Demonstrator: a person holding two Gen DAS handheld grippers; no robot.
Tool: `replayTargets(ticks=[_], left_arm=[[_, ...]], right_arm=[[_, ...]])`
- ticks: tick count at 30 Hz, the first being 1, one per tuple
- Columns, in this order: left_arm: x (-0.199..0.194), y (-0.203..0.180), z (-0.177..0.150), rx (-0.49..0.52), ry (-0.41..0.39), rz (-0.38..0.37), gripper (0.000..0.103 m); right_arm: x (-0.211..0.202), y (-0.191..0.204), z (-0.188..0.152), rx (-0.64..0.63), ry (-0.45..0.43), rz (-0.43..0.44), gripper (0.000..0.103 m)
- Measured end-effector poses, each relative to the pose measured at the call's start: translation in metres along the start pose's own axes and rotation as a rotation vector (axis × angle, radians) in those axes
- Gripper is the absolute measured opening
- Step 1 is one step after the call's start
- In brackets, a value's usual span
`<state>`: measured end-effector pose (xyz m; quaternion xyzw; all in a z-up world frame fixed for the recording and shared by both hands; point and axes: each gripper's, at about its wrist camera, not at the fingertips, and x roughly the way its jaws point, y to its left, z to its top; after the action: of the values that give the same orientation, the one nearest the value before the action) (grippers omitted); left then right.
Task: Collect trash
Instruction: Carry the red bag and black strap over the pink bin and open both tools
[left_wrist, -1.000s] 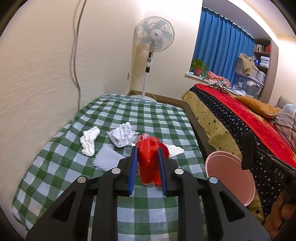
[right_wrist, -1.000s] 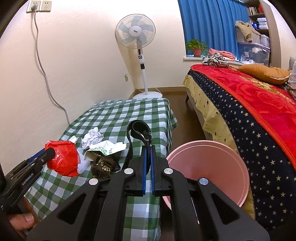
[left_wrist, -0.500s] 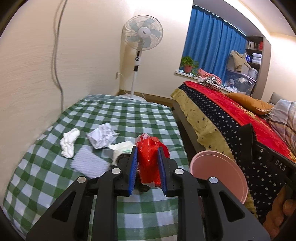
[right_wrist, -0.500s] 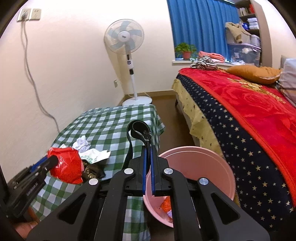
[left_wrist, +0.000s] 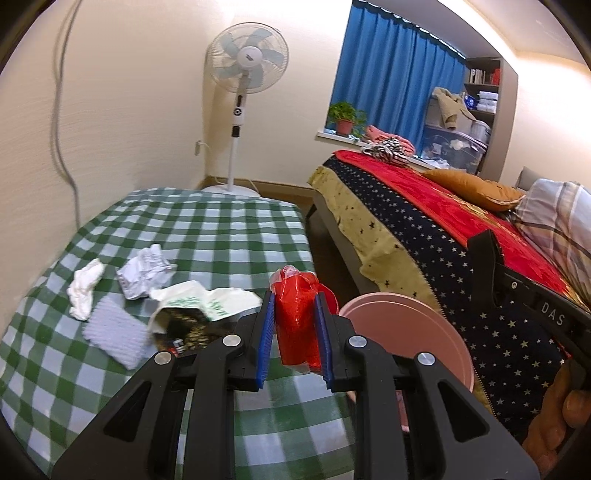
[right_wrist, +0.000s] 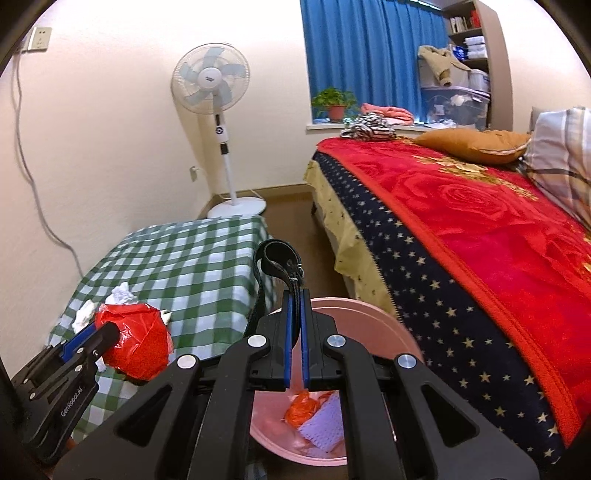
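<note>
My left gripper (left_wrist: 293, 299) is shut on a crumpled red plastic bag (left_wrist: 295, 325) and holds it above the right edge of the green checked table (left_wrist: 207, 229), next to the pink bin (left_wrist: 406, 325). In the right wrist view the red bag (right_wrist: 136, 347) hangs left of the pink bin (right_wrist: 388, 325). My right gripper (right_wrist: 295, 295) is shut on a black strap (right_wrist: 277, 254) over the bin. Orange scrap (right_wrist: 301, 404) and white mesh (right_wrist: 325, 424) lie inside the bin. Crumpled paper (left_wrist: 146, 266), a white tissue (left_wrist: 85, 288), foam mesh (left_wrist: 110, 332) and a green-printed bag (left_wrist: 195, 306) lie on the table.
A bed with a red and starred blanket (right_wrist: 480, 221) stands close on the right, with a narrow strip of floor (right_wrist: 291, 206) between it and the table. A standing fan (left_wrist: 245, 70) is at the far wall. A person's hand (left_wrist: 554, 417) grips the right tool.
The left gripper has carried the red bag rightward, off the trash pile towards the bin. The right gripper has shifted over the bin, whose inside now shows.
</note>
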<state>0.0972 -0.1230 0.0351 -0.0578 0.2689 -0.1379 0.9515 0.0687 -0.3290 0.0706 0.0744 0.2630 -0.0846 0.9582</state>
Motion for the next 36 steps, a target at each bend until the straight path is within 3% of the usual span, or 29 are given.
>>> replayTargets(ticks=[13,29,32,33,34,35,36], left_arm=[[0.032,-0.040,-0.002,0.041,0.026,-0.072,0.021],[0.064,-0.057,-0.008,0.048,0.086,-0.127,0.021],[0.069,-0.062,-0.008,0.055,0.104,-0.186,0.024],[0.070,-0.063,-0.008,0.057,0.112,-0.199,0.025],[0.071,-0.064,-0.010,0.058,0.120,-0.206,0.033],[0.071,-0.064,-0.011,0.056,0.120,-0.205,0.038],[0.071,-0.062,-0.011,0.050,0.121,-0.202,0.038]], right_arm=[[0.007,-0.025,0.004,0.042,0.009,-0.072,0.004],[0.019,-0.040,0.001,0.076,0.044,-0.114,0.004],[0.020,-0.042,0.001,0.086,0.043,-0.120,0.011],[0.020,-0.044,0.001,0.091,0.044,-0.125,0.023],[0.020,-0.045,0.001,0.098,0.045,-0.133,0.032],[0.019,-0.048,0.000,0.112,0.042,-0.141,0.048],[0.018,-0.051,0.000,0.129,0.038,-0.145,0.050]])
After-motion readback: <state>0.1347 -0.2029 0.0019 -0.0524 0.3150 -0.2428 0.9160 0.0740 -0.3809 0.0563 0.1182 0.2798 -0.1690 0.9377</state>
